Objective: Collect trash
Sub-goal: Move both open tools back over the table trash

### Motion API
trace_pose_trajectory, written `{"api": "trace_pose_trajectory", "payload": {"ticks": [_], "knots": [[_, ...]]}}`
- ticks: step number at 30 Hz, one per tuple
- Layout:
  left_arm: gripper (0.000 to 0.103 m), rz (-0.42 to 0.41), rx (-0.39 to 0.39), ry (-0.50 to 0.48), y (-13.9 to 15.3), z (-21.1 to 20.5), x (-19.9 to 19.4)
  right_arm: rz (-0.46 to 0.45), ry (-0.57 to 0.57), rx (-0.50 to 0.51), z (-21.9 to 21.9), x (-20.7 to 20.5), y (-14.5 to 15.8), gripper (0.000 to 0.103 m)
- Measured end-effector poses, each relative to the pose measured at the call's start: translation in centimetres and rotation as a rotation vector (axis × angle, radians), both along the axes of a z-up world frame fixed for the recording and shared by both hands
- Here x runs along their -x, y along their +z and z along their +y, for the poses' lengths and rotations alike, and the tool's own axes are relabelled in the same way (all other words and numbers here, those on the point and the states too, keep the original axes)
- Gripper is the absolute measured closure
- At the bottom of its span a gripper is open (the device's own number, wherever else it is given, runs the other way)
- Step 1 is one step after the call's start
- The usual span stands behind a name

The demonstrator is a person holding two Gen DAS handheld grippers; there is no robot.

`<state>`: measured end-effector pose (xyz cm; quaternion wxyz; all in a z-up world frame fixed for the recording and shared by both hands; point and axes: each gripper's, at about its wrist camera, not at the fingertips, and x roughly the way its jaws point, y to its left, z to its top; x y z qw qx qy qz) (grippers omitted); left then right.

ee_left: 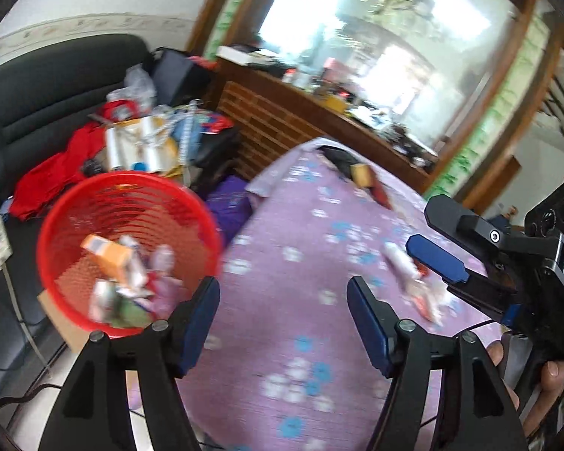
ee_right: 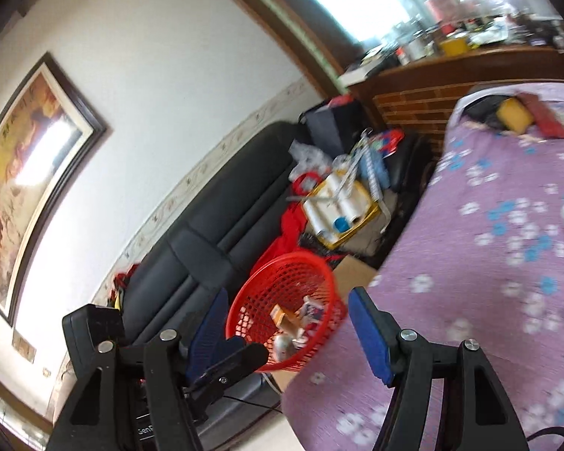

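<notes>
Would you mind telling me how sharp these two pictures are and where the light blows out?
Left wrist view: motion blur smears the red basket and the floral bedcover, while the left gripper stays crisp; the mirror glares white. Right wrist view: the bedcover is blurred, the sofa is sharper, and the top edge is overexposed; fisheye bending throughout.

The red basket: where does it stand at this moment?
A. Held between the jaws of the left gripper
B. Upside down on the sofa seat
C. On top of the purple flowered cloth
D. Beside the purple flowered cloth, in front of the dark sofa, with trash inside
D. The red basket sits off the edge of the purple flowered cloth, before the dark sofa, with wrappers inside.
</notes>
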<state>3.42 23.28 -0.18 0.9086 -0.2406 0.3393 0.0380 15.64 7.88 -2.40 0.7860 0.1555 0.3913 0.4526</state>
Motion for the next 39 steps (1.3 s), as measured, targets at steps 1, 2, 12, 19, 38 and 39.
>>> {"api": "trace_pose_trajectory", "payload": {"ticks": [1,2,12,19,38,39], "knots": [[0.032,-0.002,-0.003,-0.022,0.3,-1.1,-0.2,-0.006,-0.016,-0.006,-1.2,0.2,0.4,0.032],[0.032,-0.003,-0.004,-0.043,0.6,-2.1,-0.3,-0.017,-0.040,-0.007,-2.8,0.5,0.9,0.032],[0.032,-0.019,-0.014,-0.151,2.5,-10.2,-1.2,-0.114,-0.224,-0.011,-14.0,3.6,3.9,0.024],[0.032,-0.003,-0.016,-0.208,3.0,-14.4,-1.5,-0.123,-0.312,-0.021,-19.6,4.2,4.6,0.023],[0.032,0.035,-0.029,-0.251,2.7,-18.7,-4.7,-0.056,-0.451,0.022,-25.6,1.2,2.8,0.023],[0.032,0.038,-0.029,-0.251,2.6,-18.8,-4.9,-0.046,-0.455,0.023,-25.8,0.9,2.6,0.023]]}}
